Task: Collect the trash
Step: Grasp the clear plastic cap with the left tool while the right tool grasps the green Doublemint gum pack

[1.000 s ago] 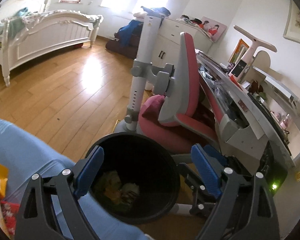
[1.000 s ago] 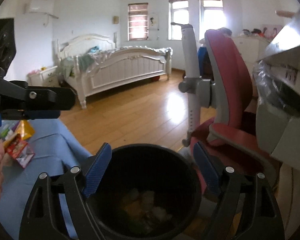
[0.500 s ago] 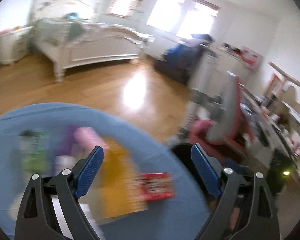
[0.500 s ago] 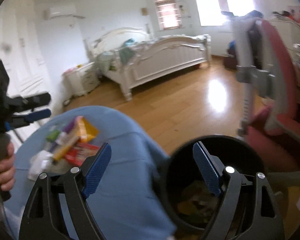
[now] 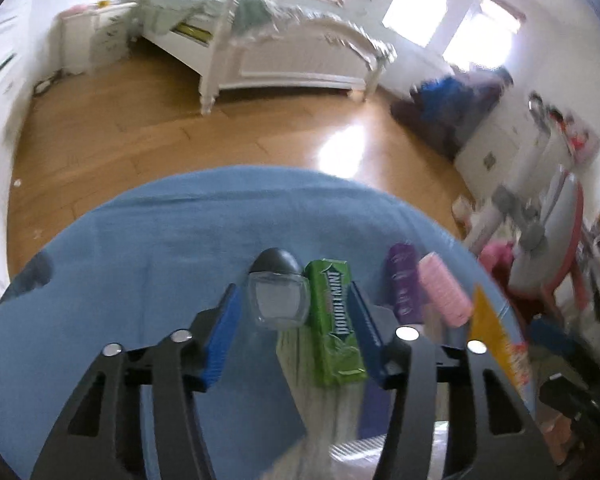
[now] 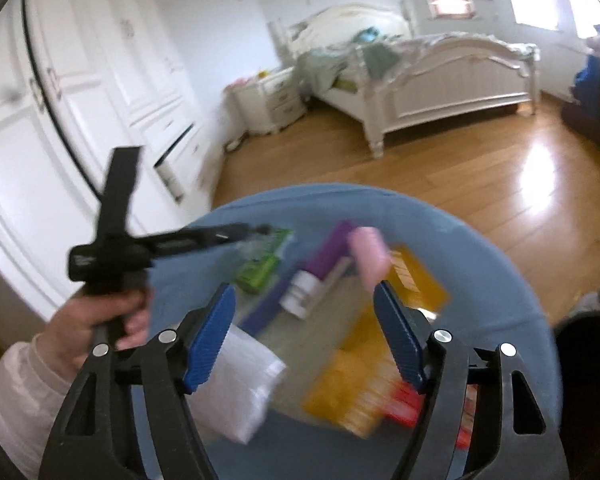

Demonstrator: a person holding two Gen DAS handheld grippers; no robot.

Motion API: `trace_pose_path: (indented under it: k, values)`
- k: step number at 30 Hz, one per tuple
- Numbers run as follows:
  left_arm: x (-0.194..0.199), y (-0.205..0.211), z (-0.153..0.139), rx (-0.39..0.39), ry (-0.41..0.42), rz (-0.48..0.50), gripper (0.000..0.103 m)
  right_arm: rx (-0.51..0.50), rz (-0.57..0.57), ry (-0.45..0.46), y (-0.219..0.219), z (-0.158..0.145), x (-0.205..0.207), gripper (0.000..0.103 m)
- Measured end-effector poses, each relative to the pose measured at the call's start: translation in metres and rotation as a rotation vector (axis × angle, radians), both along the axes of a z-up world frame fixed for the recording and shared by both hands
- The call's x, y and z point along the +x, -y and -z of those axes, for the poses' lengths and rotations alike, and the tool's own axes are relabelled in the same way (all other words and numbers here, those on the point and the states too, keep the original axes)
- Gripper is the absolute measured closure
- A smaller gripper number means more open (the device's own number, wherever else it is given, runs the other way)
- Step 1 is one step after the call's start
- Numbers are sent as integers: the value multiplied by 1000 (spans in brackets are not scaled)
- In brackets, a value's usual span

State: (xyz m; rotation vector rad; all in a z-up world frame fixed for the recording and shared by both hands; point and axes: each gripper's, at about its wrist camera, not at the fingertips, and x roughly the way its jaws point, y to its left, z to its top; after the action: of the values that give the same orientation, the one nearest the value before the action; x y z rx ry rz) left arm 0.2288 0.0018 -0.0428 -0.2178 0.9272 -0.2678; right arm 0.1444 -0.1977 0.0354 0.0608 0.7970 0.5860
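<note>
The left gripper (image 5: 292, 320) is spread around a green gum pack (image 5: 334, 320) and clear bottle (image 5: 278, 296), mid-frame on the blue bench (image 5: 148, 240). The right gripper (image 6: 304, 332) is parted over blurred wrappers (image 6: 364, 364), lower centre.

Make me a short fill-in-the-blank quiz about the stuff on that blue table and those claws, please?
1. The tablecloth is ____.
2. Between the left claw fingers lie a small clear bottle and a ____ gum pack.
3. Beside the purple tube lies a ____ roller.
4. The right claw is ____.

Answers: blue; green; pink; open
</note>
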Motion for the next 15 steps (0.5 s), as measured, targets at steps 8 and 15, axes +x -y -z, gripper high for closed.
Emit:
trace_pose_path:
  k: [8, 15]
  values:
    - [4, -18, 12, 17, 15, -9, 69, -119, -51, -48, -69, 11, 33, 34]
    - [-6, -32, 12, -6, 59, -42, 68, -296, -107, -103, -122, 45, 61, 41]
